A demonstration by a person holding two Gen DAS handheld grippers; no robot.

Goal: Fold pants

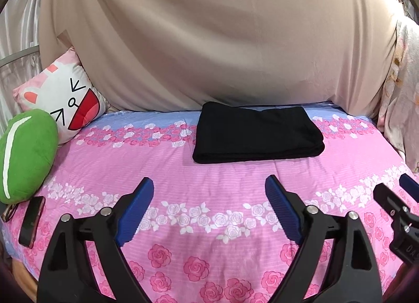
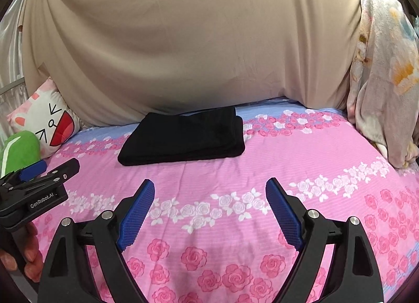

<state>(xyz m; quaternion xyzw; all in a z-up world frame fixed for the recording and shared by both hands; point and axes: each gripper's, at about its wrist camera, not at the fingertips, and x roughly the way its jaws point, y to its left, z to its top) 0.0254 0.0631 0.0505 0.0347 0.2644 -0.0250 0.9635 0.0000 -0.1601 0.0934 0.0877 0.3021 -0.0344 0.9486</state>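
While both sets of jaws hang spread and empty, the left gripper [image 1: 209, 182] and right gripper [image 2: 210, 185] face the folded black fabric pants [image 1: 258, 132] ahead near the pink rose-print bed [image 1: 235, 187]'s far edge, long axis crosswise, neither clearly nearer.

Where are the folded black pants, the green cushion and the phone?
folded black pants [image 1: 258, 132], left wrist view, middle of top layer.
green cushion [image 1: 28, 153], left wrist view, its front face.
phone [image 1: 32, 221], left wrist view, its dark screen.

Both wrist views face the bed [image 1: 209, 198] low, side by side — sharing the pants [image 1: 258, 132].
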